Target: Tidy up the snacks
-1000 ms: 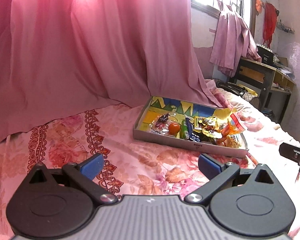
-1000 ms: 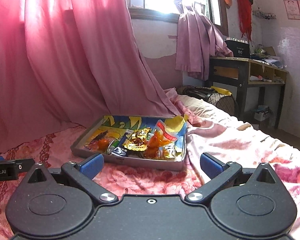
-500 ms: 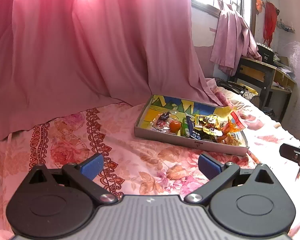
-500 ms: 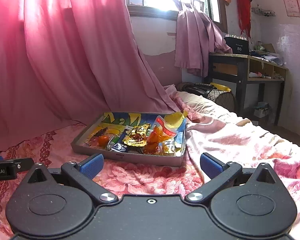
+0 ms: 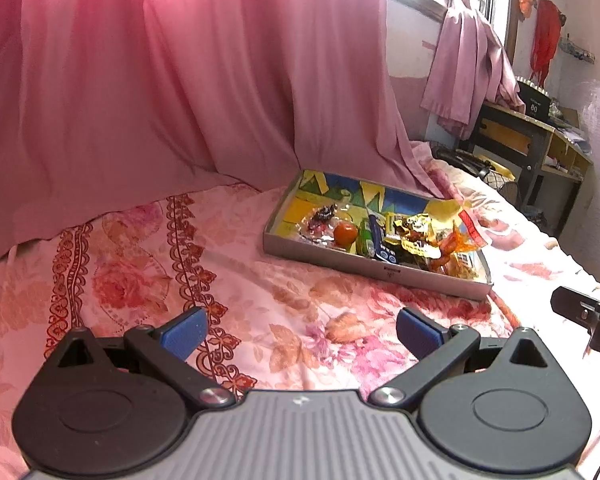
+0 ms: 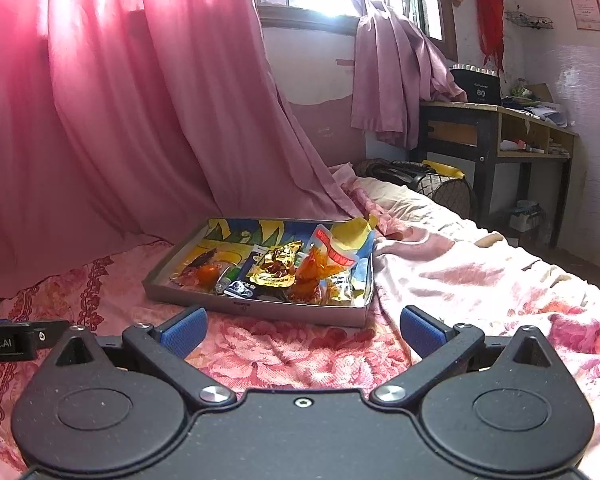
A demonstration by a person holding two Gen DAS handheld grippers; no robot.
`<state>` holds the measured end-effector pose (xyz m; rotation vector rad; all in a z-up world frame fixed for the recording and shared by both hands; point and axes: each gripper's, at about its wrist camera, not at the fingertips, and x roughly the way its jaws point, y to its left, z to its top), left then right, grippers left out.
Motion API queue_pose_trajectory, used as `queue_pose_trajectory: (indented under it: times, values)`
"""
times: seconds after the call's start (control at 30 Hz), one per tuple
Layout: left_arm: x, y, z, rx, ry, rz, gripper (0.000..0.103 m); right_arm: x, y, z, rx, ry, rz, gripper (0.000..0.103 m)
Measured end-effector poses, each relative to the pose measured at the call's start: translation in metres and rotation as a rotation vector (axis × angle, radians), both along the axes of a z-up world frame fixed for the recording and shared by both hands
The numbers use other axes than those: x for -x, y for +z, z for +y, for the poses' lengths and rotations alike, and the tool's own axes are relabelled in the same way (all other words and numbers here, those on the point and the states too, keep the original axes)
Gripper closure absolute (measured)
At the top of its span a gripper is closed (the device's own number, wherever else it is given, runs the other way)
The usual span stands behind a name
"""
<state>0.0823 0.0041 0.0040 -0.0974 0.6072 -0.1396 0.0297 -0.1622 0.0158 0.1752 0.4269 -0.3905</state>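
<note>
A shallow grey tray (image 5: 376, 270) with a colourful lining lies on the floral bedsheet and holds several snacks: a small orange fruit (image 5: 345, 234), a gold packet (image 5: 414, 232) and an orange packet with a red label (image 5: 458, 240). The tray also shows in the right wrist view (image 6: 292, 312), with the gold packet (image 6: 278, 266) and orange packet (image 6: 320, 264) inside. My left gripper (image 5: 300, 330) is open and empty, well short of the tray. My right gripper (image 6: 300, 330) is open and empty, just in front of the tray's near wall.
A pink curtain (image 5: 180, 80) hangs behind the bed. A dark desk (image 6: 496, 136) with shelves stands at the right by the wall, with a wire basket (image 6: 444, 188) beside it. The bedsheet (image 5: 260, 320) spreads between the grippers and the tray.
Both grippers have drawn back a little from the tray and risen slightly; the tray looks smaller and higher in both views. Both stay open.
</note>
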Motion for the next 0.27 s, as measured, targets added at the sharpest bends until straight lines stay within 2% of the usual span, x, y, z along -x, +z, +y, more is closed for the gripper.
queue_pose_trajectory:
  times: [0.27]
  values:
    - [0.0001,0.0000,0.0023,0.004,0.012,0.002,0.000,-0.0023,-0.0019,0.0010,0.000,0.008,0.011,0.001]
